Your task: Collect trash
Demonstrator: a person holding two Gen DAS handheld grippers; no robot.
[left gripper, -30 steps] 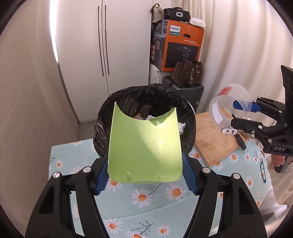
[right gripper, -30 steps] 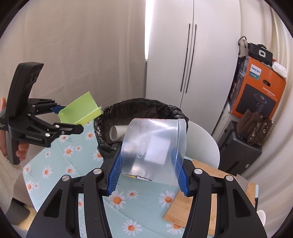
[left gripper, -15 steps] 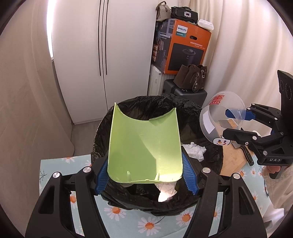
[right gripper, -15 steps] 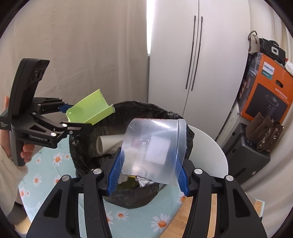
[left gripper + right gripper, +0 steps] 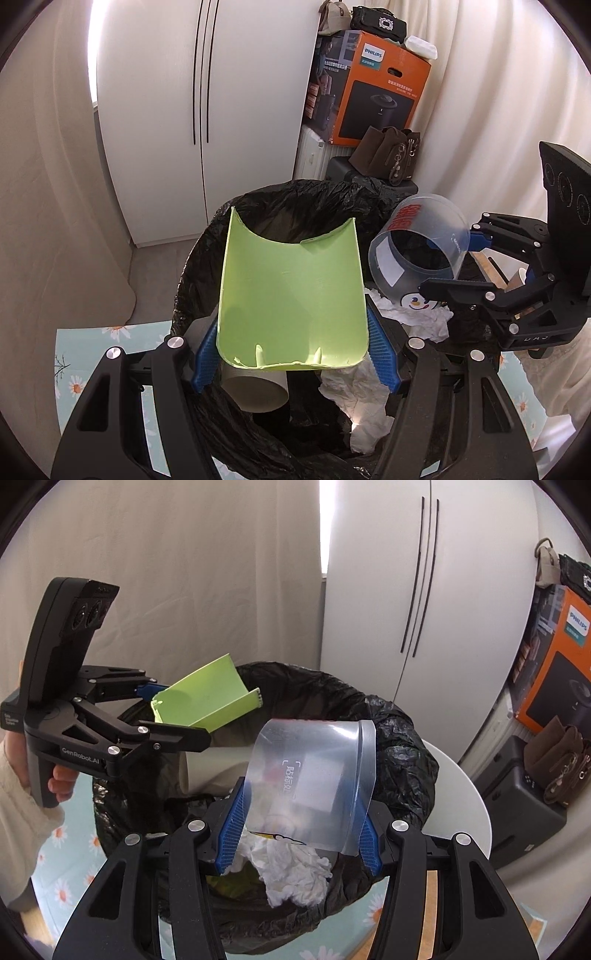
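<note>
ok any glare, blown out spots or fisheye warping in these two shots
Left wrist view: daylight blows out the top left corner beside the white wardrobe, whose door lines bow. The green plastic piece is sharp and evenly lit. Right wrist view: a bright strip of window between curtain and wardrobe is overexposed, and the clear plastic container shows soft sheen. Both frames have dark round corners.

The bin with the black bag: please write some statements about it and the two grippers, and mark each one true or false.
1. The left gripper holds a green plastic piece. True.
2. The right gripper is empty. False: it is shut on a clear plastic cup.
3. Both held pieces are above the open trash bin. True.
4. The bin is empty. False: crumpled white paper and a cardboard tube lie inside.
5. The bin has a blue liner. False: the liner is black.
</note>
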